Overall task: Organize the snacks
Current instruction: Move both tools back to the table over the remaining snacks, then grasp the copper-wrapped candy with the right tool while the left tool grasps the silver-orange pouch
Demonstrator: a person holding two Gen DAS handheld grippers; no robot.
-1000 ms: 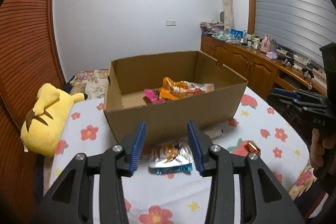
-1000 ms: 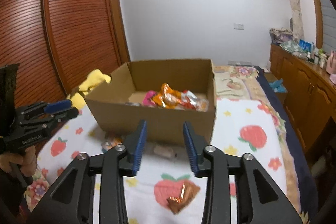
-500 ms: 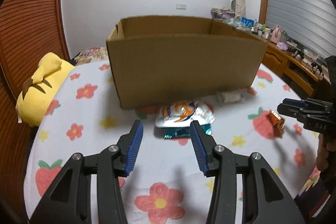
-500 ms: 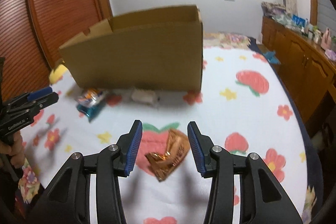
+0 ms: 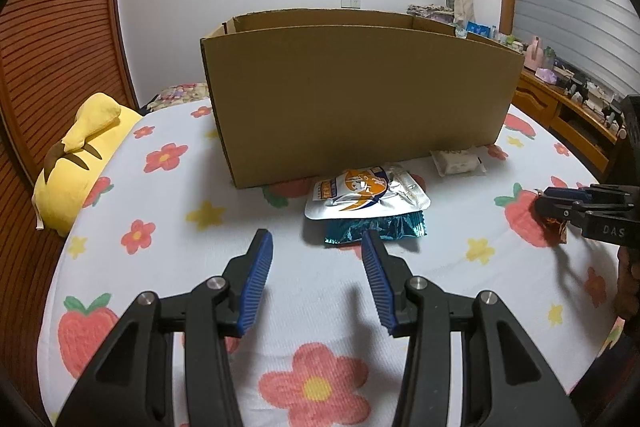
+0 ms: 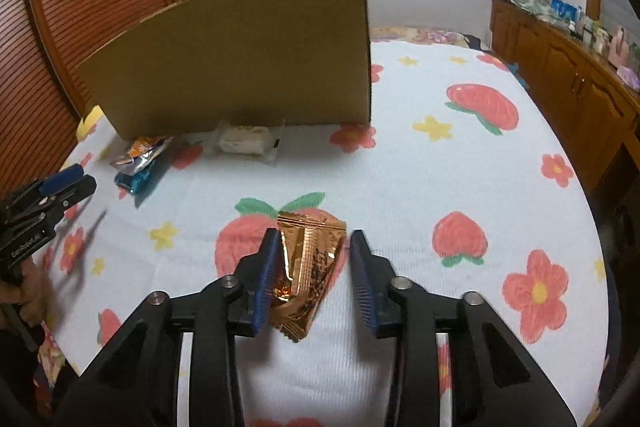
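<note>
Item: copper packet (image 6: 308, 267), on the bed, between the fingers of the right hand-held gripper (image 6: 314, 281); long axis 12 to 6. Jaws have just been closing, left pad touching, right pad apart. Box (image 6: 240, 59) at 11 o'clock. Left hand-held gripper (image 5: 316, 283): apart, empty; silver pouch (image 5: 366, 193) at 12.

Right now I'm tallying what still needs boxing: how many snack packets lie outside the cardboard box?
4: a silver-orange pouch atop a teal packet before the cardboard box, a white packet by its wall, and a copper packet between the right gripper jaws. The box's inside is hidden.
</note>
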